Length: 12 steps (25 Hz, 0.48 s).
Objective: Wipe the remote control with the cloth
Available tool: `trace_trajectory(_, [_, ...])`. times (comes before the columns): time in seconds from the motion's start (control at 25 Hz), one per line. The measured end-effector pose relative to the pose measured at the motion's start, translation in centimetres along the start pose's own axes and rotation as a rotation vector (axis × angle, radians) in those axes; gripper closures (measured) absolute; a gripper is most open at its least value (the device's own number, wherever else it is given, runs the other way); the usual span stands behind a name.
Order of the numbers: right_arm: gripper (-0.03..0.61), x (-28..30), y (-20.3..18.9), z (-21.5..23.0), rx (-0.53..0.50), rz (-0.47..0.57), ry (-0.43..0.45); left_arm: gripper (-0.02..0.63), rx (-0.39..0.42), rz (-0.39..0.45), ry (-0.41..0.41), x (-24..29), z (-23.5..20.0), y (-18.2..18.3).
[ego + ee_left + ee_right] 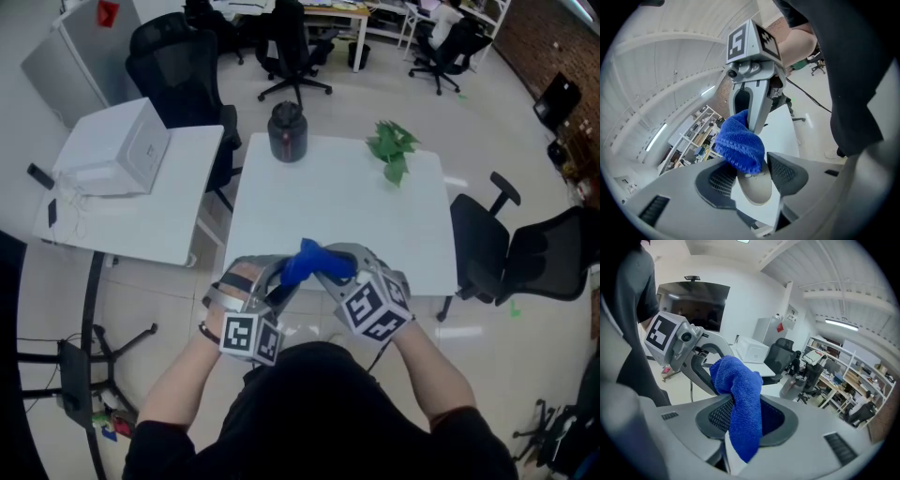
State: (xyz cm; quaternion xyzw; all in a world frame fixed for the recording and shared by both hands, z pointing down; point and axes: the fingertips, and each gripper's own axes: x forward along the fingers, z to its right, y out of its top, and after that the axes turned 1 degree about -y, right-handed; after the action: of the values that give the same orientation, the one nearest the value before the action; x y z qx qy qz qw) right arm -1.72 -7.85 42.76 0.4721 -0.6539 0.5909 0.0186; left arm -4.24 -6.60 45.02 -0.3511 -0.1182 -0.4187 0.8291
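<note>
The left claw [272, 286], tilted a little downward and clamped on the pale remote control [757, 190], should keep it steady over the near edge of the white surface [337, 187], while the right claw [330, 269], tilted down too and closed on the blue cloth [314, 262], rubs gently along its face.

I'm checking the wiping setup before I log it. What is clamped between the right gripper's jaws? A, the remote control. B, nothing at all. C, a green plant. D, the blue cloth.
D: the right gripper view shows the blue cloth pinched between the jaws of the right gripper, while the remote control sits in the left gripper.
</note>
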Motion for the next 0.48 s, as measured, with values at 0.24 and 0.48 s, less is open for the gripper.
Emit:
trace_trajectory(0.24, [0.443,-2.2,0.5,4.0,0.144,0.109,-0.094,0.403,-0.252,0.076,-0.006,-0.6,-1.2,0.0])
trace_trajectory(0.48, [0.443,-3.5,-1.3,6.6,0.524,0.348,-0.109,0.403,-1.432,0.657,-0.110,-2.4,-7.9,-0.6])
